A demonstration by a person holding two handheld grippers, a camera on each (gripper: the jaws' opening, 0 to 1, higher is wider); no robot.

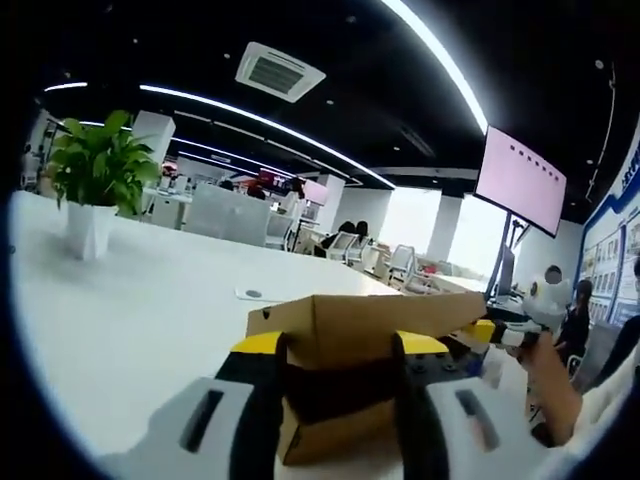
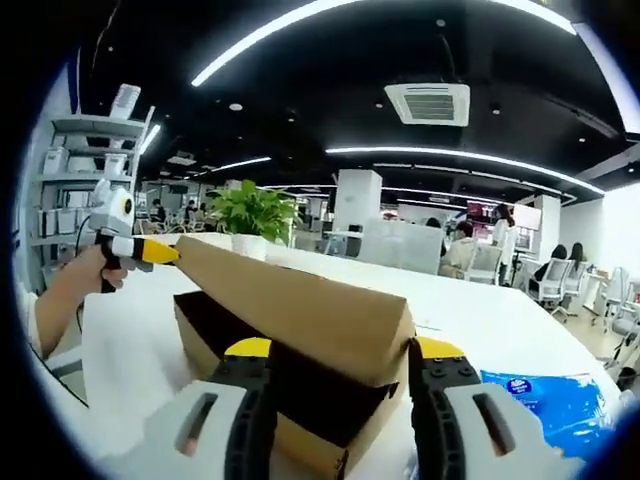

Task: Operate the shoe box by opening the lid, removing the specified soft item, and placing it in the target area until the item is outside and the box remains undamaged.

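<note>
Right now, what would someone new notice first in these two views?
First, the brown cardboard shoe box on the white table, its lid propped up at an angle. In the right gripper view, the left gripper touches the lid's raised corner with its yellow-tipped jaws. Beyond stand a potted green plant and, to the box's right in the right gripper view, a blue packet.

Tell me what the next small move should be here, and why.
Probably swing the lid higher and back with the left gripper, whose tip meets the lid's corner. The shoe box is only partly open, and its dark inside does not show the soft item.
</note>
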